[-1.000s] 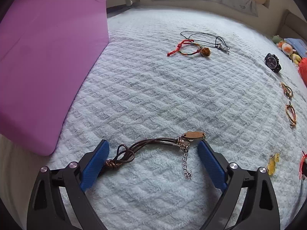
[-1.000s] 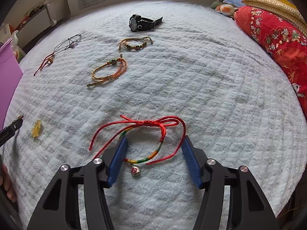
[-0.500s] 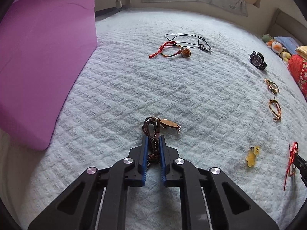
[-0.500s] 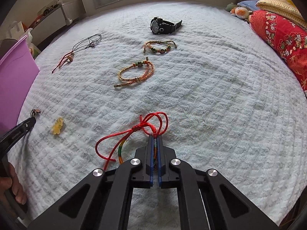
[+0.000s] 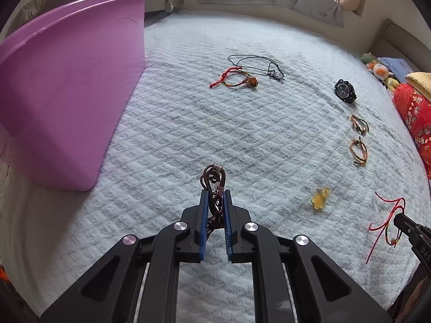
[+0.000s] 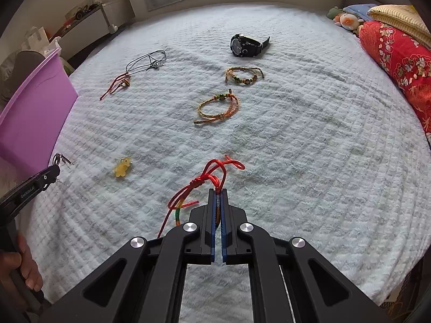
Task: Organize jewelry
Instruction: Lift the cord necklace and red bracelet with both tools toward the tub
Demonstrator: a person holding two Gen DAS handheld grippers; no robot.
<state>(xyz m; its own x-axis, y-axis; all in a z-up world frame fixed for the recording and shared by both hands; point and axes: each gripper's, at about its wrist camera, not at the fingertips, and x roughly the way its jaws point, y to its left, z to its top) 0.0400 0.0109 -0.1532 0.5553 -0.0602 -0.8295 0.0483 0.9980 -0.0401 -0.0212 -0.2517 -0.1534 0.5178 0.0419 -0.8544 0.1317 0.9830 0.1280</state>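
Note:
My left gripper [image 5: 214, 192] is shut on a brown leather cord bracelet [image 5: 212, 180], held bunched above the bed; it also shows in the right wrist view [image 6: 59, 159]. My right gripper [image 6: 218, 191] is shut on a red string bracelet [image 6: 212, 173] with a multicoloured band, its loose ends hanging; it also shows in the left wrist view [image 5: 388, 219]. A purple bin [image 5: 62, 102] stands at the left on the bed.
On the white quilted bedspread [image 6: 309, 148] lie a black watch [image 6: 246, 45], two braided orange bracelets [image 6: 243, 74] [image 6: 218, 109], a yellow charm [image 6: 122, 167], a black cord necklace [image 6: 146, 62] and a red cord bracelet [image 6: 118, 84]. A red floral quilt [image 6: 398, 64] is at the right.
Both grippers closed on their bracelets a second ago and have since lifted them off the bedspread. The views have pulled back and up, so the purple bin's rim shows.

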